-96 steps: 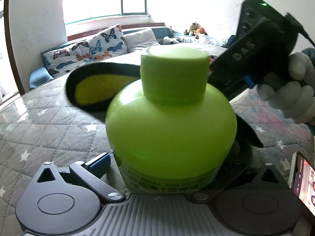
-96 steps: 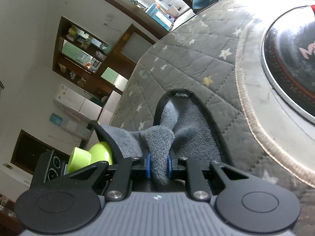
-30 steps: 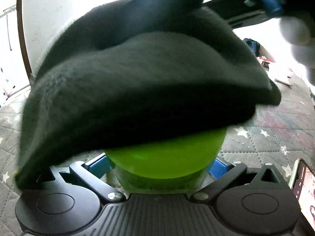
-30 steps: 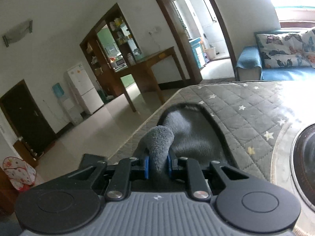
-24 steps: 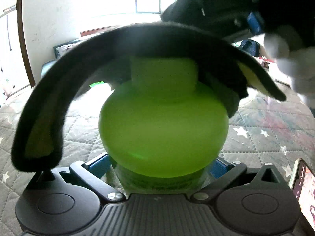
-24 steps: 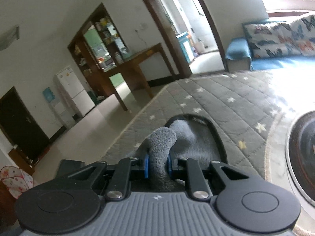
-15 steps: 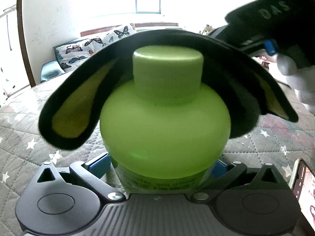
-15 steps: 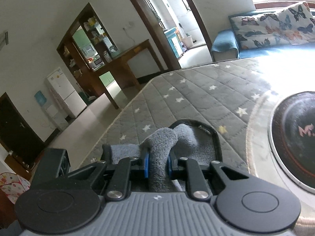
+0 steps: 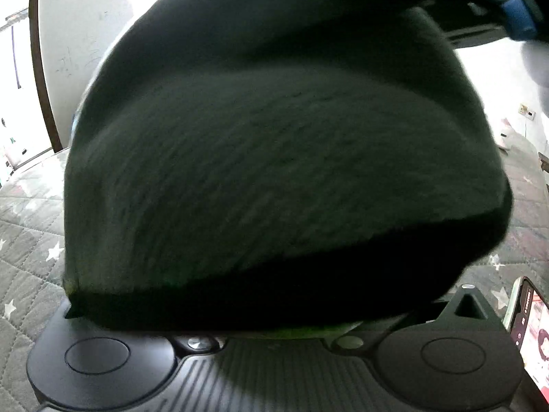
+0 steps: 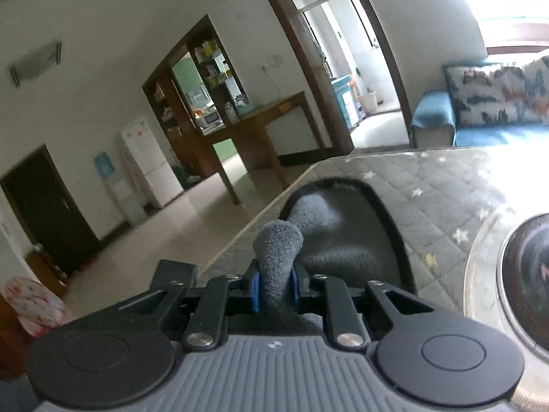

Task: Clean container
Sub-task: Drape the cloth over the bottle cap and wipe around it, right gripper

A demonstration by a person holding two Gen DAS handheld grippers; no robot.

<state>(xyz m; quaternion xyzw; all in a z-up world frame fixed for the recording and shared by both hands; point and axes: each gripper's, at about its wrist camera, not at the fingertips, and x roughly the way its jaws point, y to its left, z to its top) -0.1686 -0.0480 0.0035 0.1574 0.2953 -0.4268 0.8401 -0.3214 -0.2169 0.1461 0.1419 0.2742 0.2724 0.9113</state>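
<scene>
In the left wrist view a grey cloth with a black border (image 9: 274, 171) hangs over nearly the whole frame. It covers the lime-green bottle; only a thin green sliver (image 9: 308, 332) shows under its lower edge, at my left gripper's fingers, which the cloth hides. My right gripper (image 10: 274, 285) is shut on a fold of the grey cloth (image 10: 329, 237), held above the quilted table. Part of the right gripper shows at the top right of the left wrist view (image 9: 497, 17).
A grey quilted cover with stars (image 10: 429, 199) lies on the table. A round dark cooktop (image 10: 528, 267) sits at the right. A phone with a lit screen (image 9: 530, 333) lies at the right of my left gripper. A sofa with cushions (image 10: 497, 103) stands beyond.
The cloth has swept from behind the bottle's neck down over its front, now covering the whole bottle. My right gripper has lifted and tilted upward with the cloth.
</scene>
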